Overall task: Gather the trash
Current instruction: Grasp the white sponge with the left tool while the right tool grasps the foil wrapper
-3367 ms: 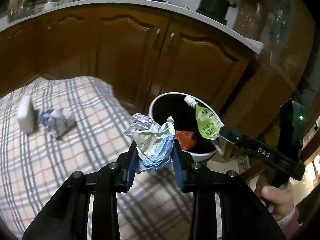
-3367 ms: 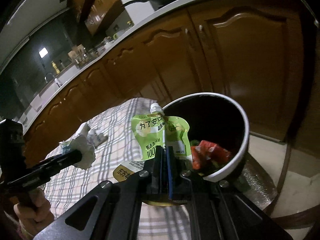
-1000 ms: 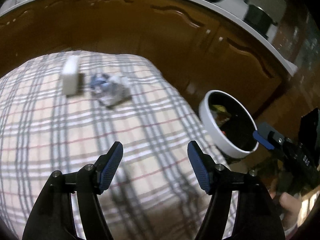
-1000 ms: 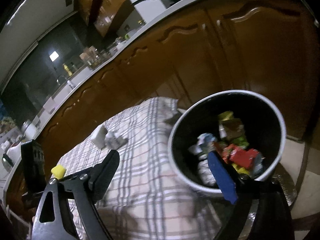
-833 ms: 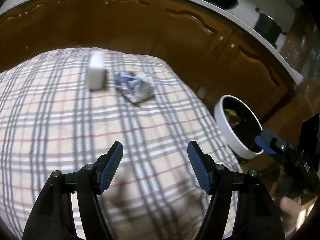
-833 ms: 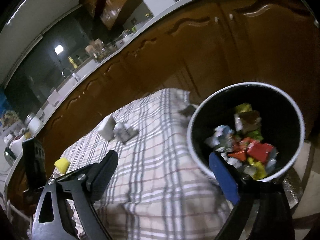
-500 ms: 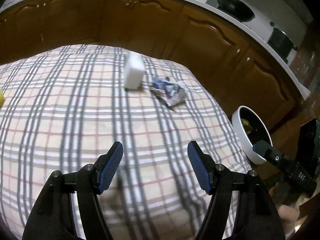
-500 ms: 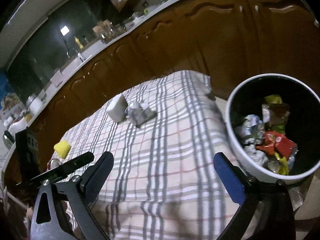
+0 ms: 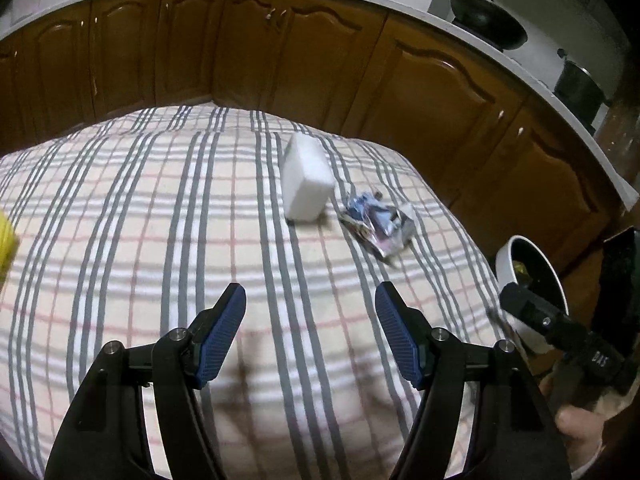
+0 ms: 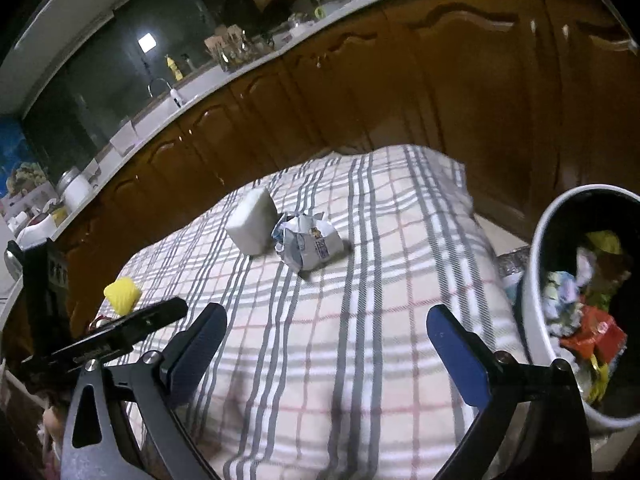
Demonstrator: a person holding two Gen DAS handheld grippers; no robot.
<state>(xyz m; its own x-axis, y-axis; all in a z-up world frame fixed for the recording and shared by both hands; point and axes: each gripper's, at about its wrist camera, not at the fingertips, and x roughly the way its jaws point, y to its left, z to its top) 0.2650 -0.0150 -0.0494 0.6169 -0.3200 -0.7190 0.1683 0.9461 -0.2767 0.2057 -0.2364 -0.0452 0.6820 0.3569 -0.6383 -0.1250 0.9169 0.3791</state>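
A crumpled blue-and-white wrapper lies on the plaid tablecloth, next to a white block. Both also show in the right wrist view, the wrapper and the block. A white bin with a dark inside holds several pieces of trash at the table's right edge; it shows in the left wrist view too. My left gripper is open and empty above the cloth. My right gripper is open and empty, left of the bin.
A yellow object sits on the cloth at the left; its edge shows in the left wrist view. Brown kitchen cabinets run behind the table. A pan and a pot stand on the counter.
Both grippers held trash over the bin 3.4 s ago; now both are open and empty. In the last second both views swung left from the bin toward the wrapper and block.
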